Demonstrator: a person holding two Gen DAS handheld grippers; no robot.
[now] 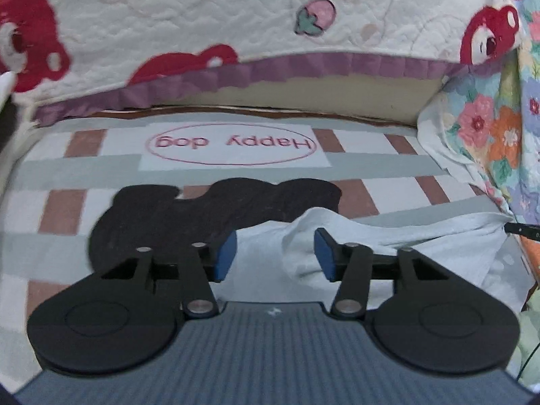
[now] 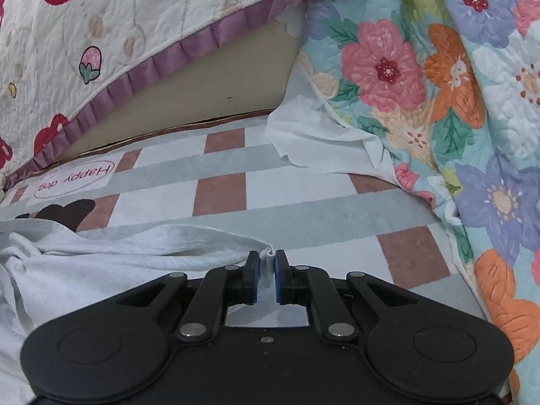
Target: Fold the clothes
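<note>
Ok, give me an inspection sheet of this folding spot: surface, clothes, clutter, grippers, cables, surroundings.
Surface: checked grey, white and brown blanket with "Happy dog" label.
Job's things: crumpled white cloth garment; black garment partly under it.
Clutter: nothing seen.
Grippers: left gripper open over the white garment; right gripper shut on its edge.
Cables: thin dark cable at the right edge.
Surroundings: quilted strawberry-bear cover; floral quilt.

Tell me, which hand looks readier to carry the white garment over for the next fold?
Probably the right gripper: it pinches the white garment at its edge. The left gripper is open, gripping nothing.
</note>
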